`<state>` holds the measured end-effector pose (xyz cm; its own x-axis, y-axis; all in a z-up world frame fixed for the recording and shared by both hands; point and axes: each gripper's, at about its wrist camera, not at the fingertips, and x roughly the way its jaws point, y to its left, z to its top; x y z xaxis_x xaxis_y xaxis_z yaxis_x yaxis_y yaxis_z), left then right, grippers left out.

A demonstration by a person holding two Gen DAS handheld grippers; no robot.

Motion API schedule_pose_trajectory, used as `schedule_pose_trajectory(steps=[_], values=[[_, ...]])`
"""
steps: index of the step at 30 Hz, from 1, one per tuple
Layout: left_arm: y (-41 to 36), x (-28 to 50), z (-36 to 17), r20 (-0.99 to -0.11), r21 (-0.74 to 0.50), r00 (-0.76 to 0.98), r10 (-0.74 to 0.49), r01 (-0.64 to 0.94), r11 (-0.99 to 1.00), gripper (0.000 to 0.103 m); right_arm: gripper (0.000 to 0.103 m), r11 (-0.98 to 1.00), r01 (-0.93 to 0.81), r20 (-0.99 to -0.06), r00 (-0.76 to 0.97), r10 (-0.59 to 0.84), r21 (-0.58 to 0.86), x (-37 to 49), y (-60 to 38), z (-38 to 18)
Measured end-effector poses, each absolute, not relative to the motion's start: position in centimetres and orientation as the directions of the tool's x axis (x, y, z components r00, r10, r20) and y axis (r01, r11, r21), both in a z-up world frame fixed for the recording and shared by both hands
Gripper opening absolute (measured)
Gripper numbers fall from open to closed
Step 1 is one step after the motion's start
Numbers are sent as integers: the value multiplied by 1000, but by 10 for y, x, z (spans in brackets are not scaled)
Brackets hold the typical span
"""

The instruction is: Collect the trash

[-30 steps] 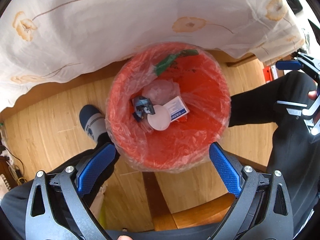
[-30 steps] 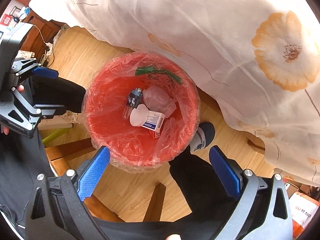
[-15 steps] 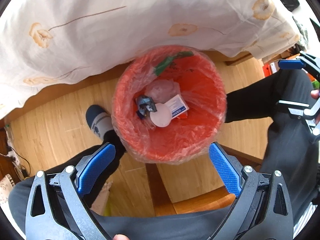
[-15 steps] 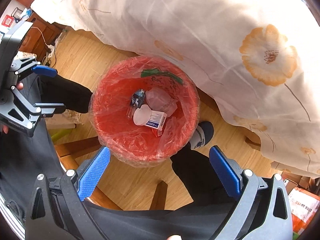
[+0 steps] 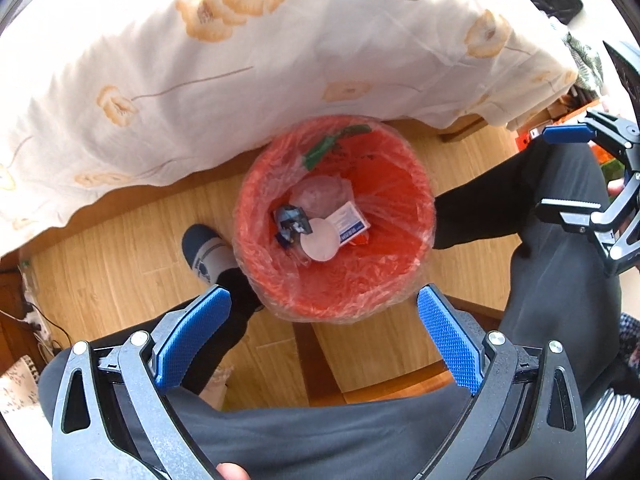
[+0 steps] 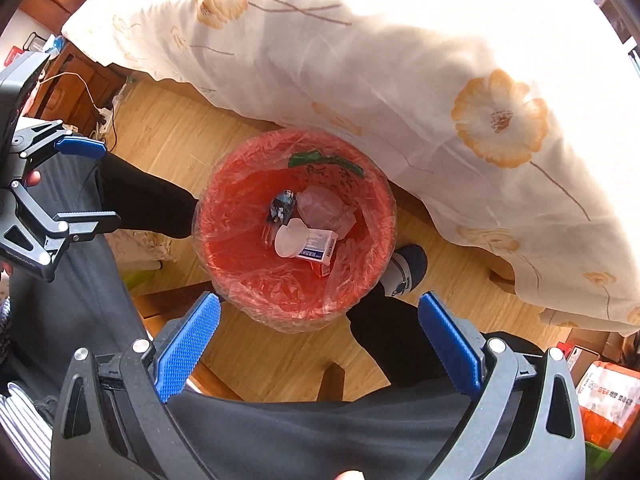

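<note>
Trash in the red bin (image 5: 404, 208), on the wood floor between the person's feet.

Left gripper (image 5: 324, 328) and right gripper (image 6: 318, 334) hang above it, jaws apart and empty. Inside lie a dark wrapper (image 5: 292, 222), white disc (image 5: 319, 244) and blue-and-white box (image 5: 349, 222), its print unreadable; the floral cloth (image 5: 200, 80) hides the far floor.

You are looking at an orange plastic bin (image 5: 404, 184) lined with a thin, glossy, crinkled clear bag (image 5: 256, 272). Inside it, a printed paper box (image 6: 318, 249) is lying by a matt white disc (image 5: 319, 244) and a shiny dark wrapper (image 5: 291, 222). The floor (image 5: 120, 256) is showing smooth, light wood grain. A soft matt cloth (image 6: 400, 60) printed with flowers is hanging at the far side. Your left gripper (image 5: 324, 312) and right gripper (image 6: 320, 320) are showing matt grey metal frames with knurled blue plastic pads (image 5: 448, 340).
</note>
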<state>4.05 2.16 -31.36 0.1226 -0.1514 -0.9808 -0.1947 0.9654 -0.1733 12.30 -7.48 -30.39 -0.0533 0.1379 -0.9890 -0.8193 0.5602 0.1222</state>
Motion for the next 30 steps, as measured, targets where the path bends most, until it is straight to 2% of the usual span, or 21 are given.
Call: schedule_pose_trajectory(steps=[30], values=[[1, 20, -221, -965, -133, 241, -101, -118, 984, 97, 98, 550, -828, -966, 37, 255, 113, 103, -95, -205]])
